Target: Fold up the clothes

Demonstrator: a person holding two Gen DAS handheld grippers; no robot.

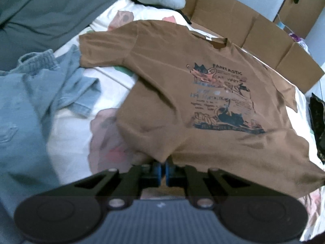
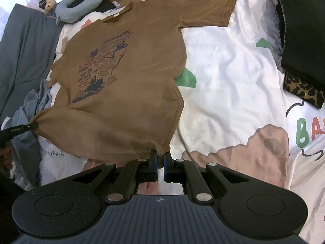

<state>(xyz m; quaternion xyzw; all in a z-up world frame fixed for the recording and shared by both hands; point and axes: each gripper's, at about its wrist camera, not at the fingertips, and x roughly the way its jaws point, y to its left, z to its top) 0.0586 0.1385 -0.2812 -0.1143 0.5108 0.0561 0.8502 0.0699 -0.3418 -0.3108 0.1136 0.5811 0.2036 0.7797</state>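
Brown printed T-shirt [image 2: 130, 65] lies face-up, spread out, hem corners lifted.

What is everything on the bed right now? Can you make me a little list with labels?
surface: bedsheet, white with cartoon prints
being folded: brown T-shirt, print side up, sleeves spread
left gripper: shut on the shirt's bottom hem at one corner
right gripper: shut on the hem at the other corner
hem: lifted a little off the sheet between both grippers
beside the shirt: blue denim garment, crumpled
far end: grey neck pillow
at the edge: black cloth on a leopard-print piece
behind: cardboard boxes
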